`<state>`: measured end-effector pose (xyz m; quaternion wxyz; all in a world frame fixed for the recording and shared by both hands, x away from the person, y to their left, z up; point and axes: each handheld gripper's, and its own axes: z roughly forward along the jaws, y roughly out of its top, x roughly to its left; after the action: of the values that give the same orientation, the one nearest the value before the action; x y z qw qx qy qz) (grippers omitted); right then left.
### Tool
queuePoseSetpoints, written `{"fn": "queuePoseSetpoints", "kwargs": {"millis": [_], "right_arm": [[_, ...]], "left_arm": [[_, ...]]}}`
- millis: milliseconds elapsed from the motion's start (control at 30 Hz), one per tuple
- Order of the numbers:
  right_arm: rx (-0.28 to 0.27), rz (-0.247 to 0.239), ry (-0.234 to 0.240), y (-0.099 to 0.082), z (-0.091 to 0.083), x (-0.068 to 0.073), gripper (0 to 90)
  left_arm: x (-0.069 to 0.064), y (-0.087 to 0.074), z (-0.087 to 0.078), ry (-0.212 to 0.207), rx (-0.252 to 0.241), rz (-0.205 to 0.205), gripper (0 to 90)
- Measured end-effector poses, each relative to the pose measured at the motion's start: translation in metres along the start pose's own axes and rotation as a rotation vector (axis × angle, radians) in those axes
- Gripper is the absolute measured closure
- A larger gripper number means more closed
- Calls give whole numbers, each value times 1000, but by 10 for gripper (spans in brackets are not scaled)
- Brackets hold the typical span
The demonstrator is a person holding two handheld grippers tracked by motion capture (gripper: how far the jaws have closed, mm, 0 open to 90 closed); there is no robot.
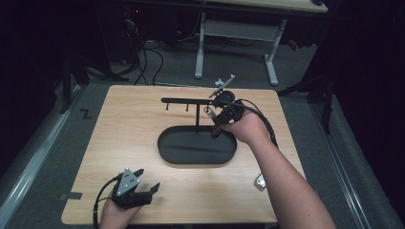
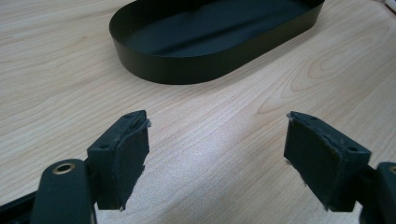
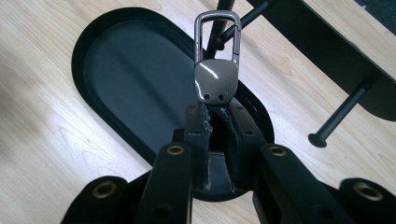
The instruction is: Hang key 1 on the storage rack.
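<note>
1. My left gripper (image 1: 143,191) rests at the table's near edge, jaws spread wide, nothing between the pads (image 2: 128,158). Bare wood table (image 2: 224,135) lies under it. It is well apart from the work.
2. A small silvery object (image 1: 261,181) lies on the table beside my right forearm; too small to identify.
3. The black oval tray (image 1: 197,146) sits mid-table, empty as far as I can see. In the left gripper view its wall (image 2: 187,70) is straight ahead of the open jaws.
4. My right gripper (image 3: 215,122) is over the tray's far right end, jaws closed on the flat tab of a metal keychain clip (image 3: 217,60). The clip's long axis runs straight out from the jaws, loop end leading.
5. Just beyond the loop is a black peg (image 3: 240,23) of the hanger stand (image 1: 196,101); whether the loop is already over it, I cannot tell.
6. My judgement: hanging turns on keeping the loop square to that peg. The stand's post and a second peg (image 3: 338,119) off to the side crowd the approach.
</note>
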<state>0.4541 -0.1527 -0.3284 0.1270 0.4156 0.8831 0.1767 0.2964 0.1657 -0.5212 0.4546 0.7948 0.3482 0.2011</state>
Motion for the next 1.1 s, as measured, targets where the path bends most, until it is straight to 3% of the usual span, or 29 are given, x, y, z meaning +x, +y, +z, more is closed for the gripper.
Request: {"fn": "queuePoseSetpoints", "kwargs": {"millis": [67,233,500,533,1100], "right_arm": [[-8,-24,4,0,3,-2,805],[1,-5,-10,1,10,-2,804],[5,-17,-24,5,21,-5,803],[11,3,-27,6,22,-4,803],[4,27,-47,14,41,-8,790]], "left_arm": [[0,0,1,-2,0,-1,226],[0,-1,1,-4,5,3,226],[1,-1,1,-7,10,2,226],[0,-1,1,-5,8,1,226],[-2,-1,3,-15,22,15,226]]}}
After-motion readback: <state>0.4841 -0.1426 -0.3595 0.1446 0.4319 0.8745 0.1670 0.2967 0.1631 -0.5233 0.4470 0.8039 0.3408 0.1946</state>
